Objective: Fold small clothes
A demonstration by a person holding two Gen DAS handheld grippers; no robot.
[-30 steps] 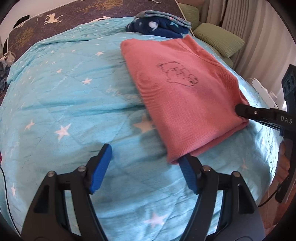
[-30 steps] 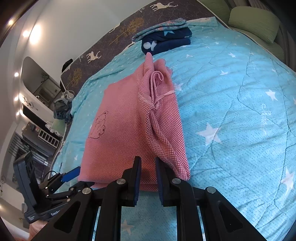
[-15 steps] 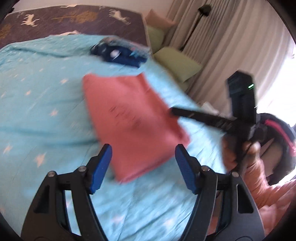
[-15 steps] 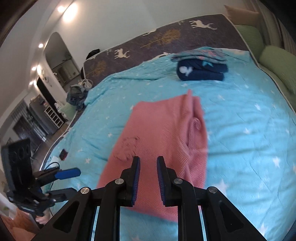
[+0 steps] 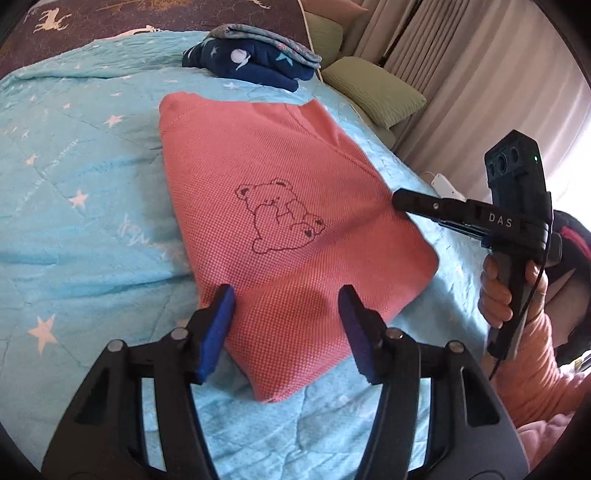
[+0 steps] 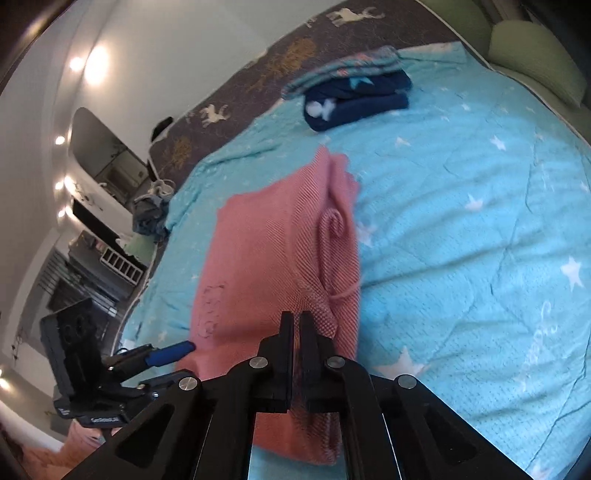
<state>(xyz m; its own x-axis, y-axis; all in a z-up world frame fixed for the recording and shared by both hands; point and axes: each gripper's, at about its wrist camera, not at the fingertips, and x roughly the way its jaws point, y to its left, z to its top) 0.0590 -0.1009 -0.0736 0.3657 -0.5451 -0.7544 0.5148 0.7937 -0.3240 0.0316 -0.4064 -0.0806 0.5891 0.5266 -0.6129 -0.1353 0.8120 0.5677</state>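
Now the folded pink shirt, with a bear outline drawn on its top face, lies flat on the turquoise star-print quilt, its near corner pointing toward the left wrist camera. The left gripper hangs over that near corner with its blue pads apart; the jaws have just been closing somewhat, yet they remain parted, with the fabric showing below the gap and neither pad pressing on it. The right gripper sits at the shirt's other side, above the edge where the bunched sleeve folds run. Its jaws have just been closing and now stand together with only a thin slit between them; nothing is visibly clamped there. In the left view the person's hand, in a pink sleeve, grips the right tool's handle. Farther up the bed, a small stack of folded clothes, navy under a pale patterned piece, rests near the dark deer-print bedding. Green cushions lie beside the curtains.
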